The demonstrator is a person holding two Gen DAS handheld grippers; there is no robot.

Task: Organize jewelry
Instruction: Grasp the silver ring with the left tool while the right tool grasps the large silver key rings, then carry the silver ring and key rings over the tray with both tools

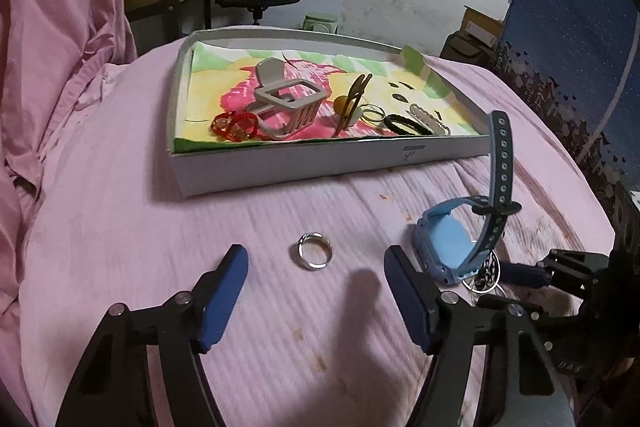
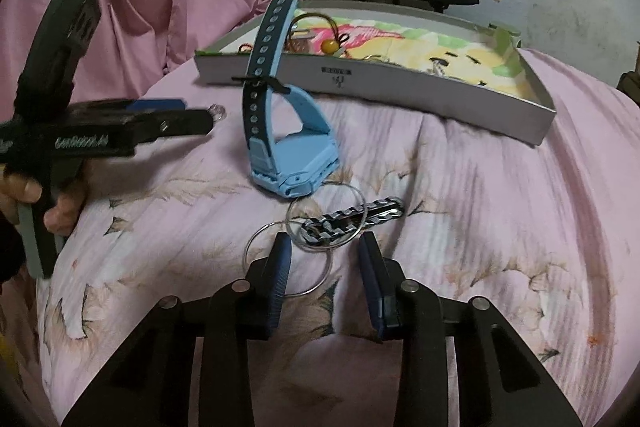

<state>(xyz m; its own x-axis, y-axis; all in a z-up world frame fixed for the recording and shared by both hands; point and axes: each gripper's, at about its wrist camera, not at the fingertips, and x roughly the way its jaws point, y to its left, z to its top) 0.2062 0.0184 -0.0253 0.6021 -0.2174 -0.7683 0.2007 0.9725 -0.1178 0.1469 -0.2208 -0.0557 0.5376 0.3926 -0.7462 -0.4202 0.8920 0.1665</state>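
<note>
Jewelry left on the bed: a silver ring (image 1: 311, 256), light, hard, slippery, lying between our left tool's (image 1: 316, 301) spread fingers. We judge gripping across its band best. Our right tool (image 2: 325, 285), also apart, straddles thin wire hoops (image 2: 308, 247) and a braided chain (image 2: 352, 221).

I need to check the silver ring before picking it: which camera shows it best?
The left wrist view: the silver ring lies unobstructed on the pink bedspread ahead of the open left gripper. In the right wrist view it is only a blurred glint.

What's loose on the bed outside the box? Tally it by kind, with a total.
Silver ring: 1
Blue watch: 1
Braided band: 1
Tangle of wire hoops: 1 (the hoops overlap, so their number is unclear)
Total: 4
</note>
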